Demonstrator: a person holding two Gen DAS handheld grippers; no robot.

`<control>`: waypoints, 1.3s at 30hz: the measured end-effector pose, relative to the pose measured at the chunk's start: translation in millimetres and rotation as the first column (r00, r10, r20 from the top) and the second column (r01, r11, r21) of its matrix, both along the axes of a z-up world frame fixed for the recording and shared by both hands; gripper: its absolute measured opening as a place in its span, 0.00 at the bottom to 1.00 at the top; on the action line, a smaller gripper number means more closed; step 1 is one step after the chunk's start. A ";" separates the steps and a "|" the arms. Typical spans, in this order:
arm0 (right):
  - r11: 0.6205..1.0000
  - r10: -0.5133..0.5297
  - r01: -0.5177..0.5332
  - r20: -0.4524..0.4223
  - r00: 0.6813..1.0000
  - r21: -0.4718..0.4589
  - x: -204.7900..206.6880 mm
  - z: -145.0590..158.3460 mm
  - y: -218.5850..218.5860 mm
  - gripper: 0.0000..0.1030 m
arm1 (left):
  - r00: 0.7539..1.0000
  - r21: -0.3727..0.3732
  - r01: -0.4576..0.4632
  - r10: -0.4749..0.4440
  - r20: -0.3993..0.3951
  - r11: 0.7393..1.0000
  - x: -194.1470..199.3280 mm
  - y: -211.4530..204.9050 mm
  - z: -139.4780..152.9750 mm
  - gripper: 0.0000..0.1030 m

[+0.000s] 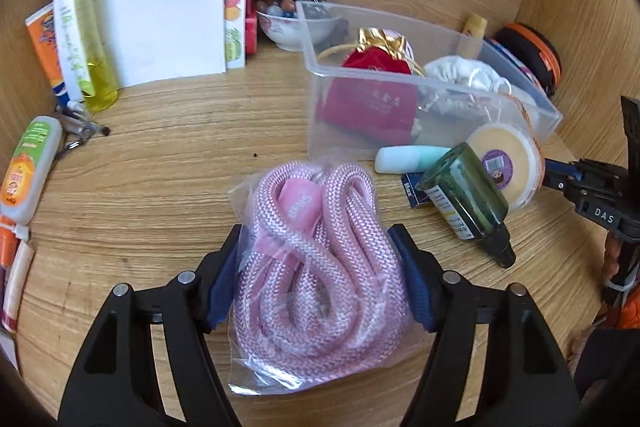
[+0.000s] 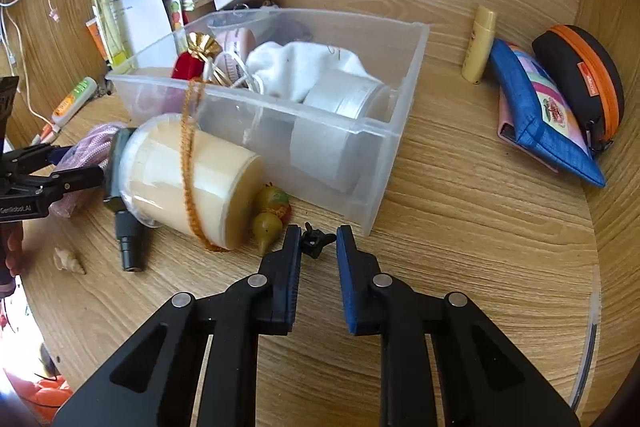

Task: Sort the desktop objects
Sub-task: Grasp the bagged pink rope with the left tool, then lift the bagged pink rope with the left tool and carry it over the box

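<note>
- Bagged pink rope sits directly between the blue pads of the left tongs; both pads press the bag's sides, so the rope is grasped, its coils running forward, away from the tongs.
- Clear bin lies ahead and right of the left tongs, near.
- Right tongs are released, gapped around a small black clip.
- Wooden table is cluttered; the bin holds free room.
</note>
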State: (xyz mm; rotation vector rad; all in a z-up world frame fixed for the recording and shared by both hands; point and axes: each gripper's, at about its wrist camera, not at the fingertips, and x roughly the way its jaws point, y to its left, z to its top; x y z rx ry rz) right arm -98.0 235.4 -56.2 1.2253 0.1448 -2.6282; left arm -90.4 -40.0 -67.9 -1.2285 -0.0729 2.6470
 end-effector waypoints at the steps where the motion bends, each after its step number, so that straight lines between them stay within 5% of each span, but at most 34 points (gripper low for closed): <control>1: 1.000 -0.003 0.003 -0.007 1.000 -0.004 1.9 2.5 0.6 0.15 | 1.000 0.001 -0.004 0.004 -0.008 1.000 1.3 -1.4 1.4 0.67; 12: 1.000 0.010 -0.011 -0.056 0.998 -0.015 17.3 20.4 -1.8 0.15 | 1.000 0.007 0.002 -0.001 -0.022 1.000 9.7 -4.6 9.7 0.55; 28: 0.999 0.033 -0.034 -0.068 0.997 -0.026 25.5 22.9 1.1 0.16 | 0.999 -0.140 -0.012 0.018 0.043 0.990 -15.3 14.9 -12.8 0.85; 32: 0.999 0.033 -0.035 -0.075 0.997 -0.026 24.2 24.4 2.7 0.16 | 1.000 -0.136 -0.005 0.008 0.019 0.991 -12.1 18.5 -11.2 0.67; 39: 0.997 0.044 -0.049 -0.088 0.995 -0.053 23.9 29.6 2.3 0.16 | 0.995 -0.072 -0.102 0.101 -0.020 0.992 -5.4 -1.8 -6.5 0.61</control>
